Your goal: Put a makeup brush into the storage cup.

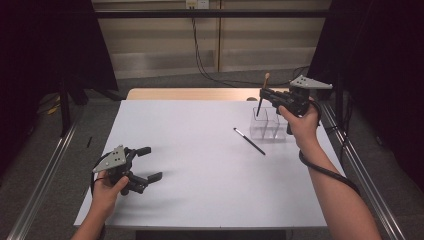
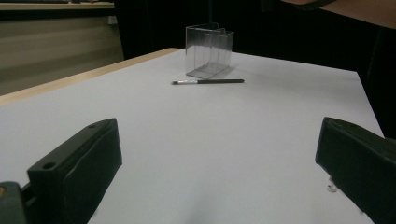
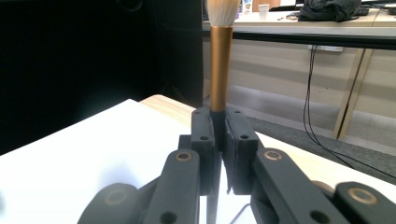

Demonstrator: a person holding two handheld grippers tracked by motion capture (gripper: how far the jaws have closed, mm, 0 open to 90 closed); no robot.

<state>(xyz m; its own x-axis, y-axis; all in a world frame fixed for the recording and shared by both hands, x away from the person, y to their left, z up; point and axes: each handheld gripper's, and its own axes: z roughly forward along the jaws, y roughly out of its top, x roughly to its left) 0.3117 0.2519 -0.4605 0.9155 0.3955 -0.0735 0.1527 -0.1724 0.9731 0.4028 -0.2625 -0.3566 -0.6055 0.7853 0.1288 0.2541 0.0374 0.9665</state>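
Note:
My right gripper (image 1: 263,94) is shut on a make-up brush (image 1: 265,82), held nearly upright with its pale bristles on top. In the right gripper view the brush's copper ferrule (image 3: 220,60) rises from between the closed jaws of this gripper (image 3: 219,126). The brush's dark handle points down at the left compartment of a clear plastic box (image 1: 267,125); whether its tip is inside I cannot tell. A thin dark brush (image 1: 249,141) lies flat on the table left of the box. My left gripper (image 1: 151,163) rests open at the table's front left, nothing between its jaws.
The white table top (image 1: 200,150) has a wooden strip along its far edge. In the left gripper view the clear box (image 2: 208,51) and the thin brush (image 2: 208,81) lie far ahead of the open gripper (image 2: 219,172). Metal rails run along both sides.

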